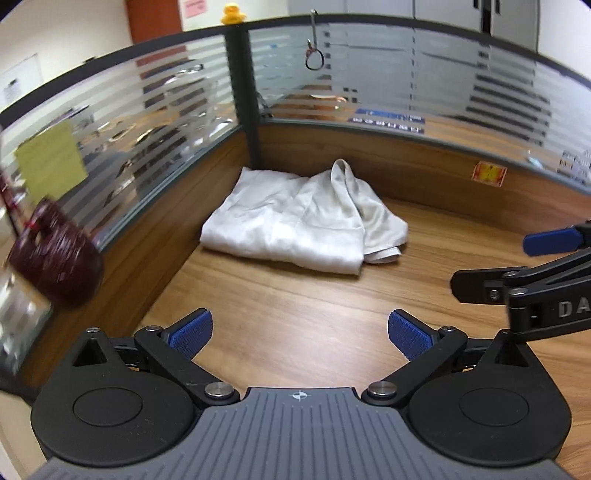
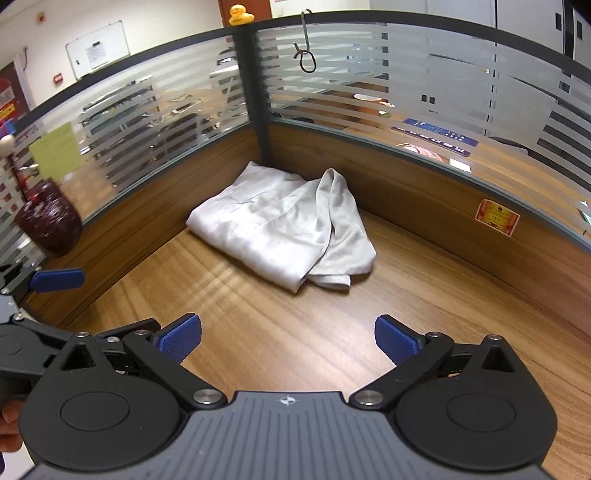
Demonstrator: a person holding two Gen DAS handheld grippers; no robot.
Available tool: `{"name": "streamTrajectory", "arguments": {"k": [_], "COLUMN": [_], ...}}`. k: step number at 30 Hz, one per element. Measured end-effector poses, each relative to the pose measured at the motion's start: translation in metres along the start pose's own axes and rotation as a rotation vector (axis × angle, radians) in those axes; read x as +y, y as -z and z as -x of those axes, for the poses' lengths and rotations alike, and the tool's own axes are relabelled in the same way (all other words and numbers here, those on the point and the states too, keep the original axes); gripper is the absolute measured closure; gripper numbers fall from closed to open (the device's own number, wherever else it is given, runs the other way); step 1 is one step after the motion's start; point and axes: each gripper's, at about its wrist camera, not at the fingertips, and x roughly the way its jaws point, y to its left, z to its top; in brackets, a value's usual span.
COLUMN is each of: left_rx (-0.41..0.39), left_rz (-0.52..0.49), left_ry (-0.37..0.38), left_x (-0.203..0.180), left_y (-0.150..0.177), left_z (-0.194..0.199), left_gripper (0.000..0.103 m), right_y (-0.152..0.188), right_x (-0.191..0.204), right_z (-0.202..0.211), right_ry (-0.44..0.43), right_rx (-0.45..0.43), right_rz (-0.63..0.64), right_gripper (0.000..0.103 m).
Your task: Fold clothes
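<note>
Both tongs spread wide and empty — left tongs (image 1: 300, 334), right tongs (image 2: 288, 338), folded white garment (image 1: 295, 225) well ahead on desk (image 1: 295, 302)

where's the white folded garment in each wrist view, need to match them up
Left wrist view: the white garment lies centre frame, in the desk's far corner.
Right wrist view: the white garment lies just left of centre, in the same corner.
Shared landmark: the yellow rubber duck on the partition's dark post, directly behind the garment.
</note>
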Motion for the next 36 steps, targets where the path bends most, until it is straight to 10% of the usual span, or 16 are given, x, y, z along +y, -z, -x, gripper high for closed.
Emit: {"name": "streamTrajectory", "arguments": {"k": [36], "left_rx": [-0.011], "left_rz": [-0.072], "left_ry": [-0.01], "left_x": [-0.072], "left_y": [0.05], "left_z": [0.092], "left_gripper": [0.001], "right_y": [0.081], "right_x": [-0.028], "right_z": [0.095], "right_ry": [0.019], "right_rx": [-0.053], "right_rz": [0.003], "right_gripper": [0.001]}}
